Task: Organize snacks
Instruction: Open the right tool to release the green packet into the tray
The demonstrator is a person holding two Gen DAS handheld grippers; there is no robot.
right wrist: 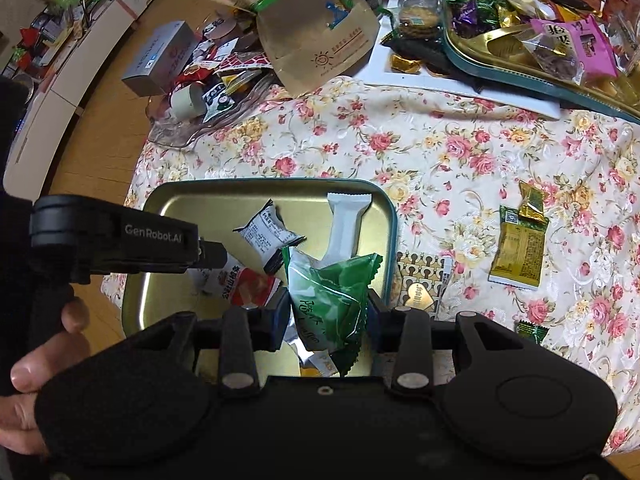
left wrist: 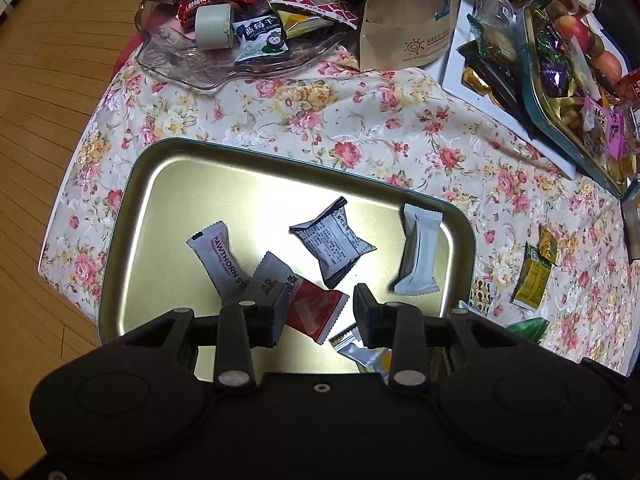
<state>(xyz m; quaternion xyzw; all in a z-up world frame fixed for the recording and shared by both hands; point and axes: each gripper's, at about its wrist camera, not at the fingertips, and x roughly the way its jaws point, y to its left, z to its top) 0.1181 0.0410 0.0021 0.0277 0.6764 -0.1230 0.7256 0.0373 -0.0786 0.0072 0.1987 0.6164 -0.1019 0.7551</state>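
A gold tin tray [left wrist: 176, 200] [right wrist: 180, 204] lies on the floral cloth. In it are a white hawthorn stick [left wrist: 218, 256], a dark grey packet [left wrist: 332, 240], a white bar [left wrist: 420, 252] and a red-and-white packet [left wrist: 316, 312] [right wrist: 248, 286]. My left gripper [left wrist: 320, 310] [right wrist: 218, 258] points straight down over the tray, open. The red-and-white packet lies flat under its fingertips. My right gripper [right wrist: 330, 312] is shut on a crinkled green packet [right wrist: 332, 300], held above the tray's near right corner.
On the cloth right of the tray lie yellow-green packets [right wrist: 518, 256] and a patterned packet [right wrist: 420, 284]. At the back stand a glass dish of snacks [left wrist: 180, 60], a paper bag [left wrist: 408, 20] and a teal tin of sweets [left wrist: 560, 80]. Wooden floor lies to the left.
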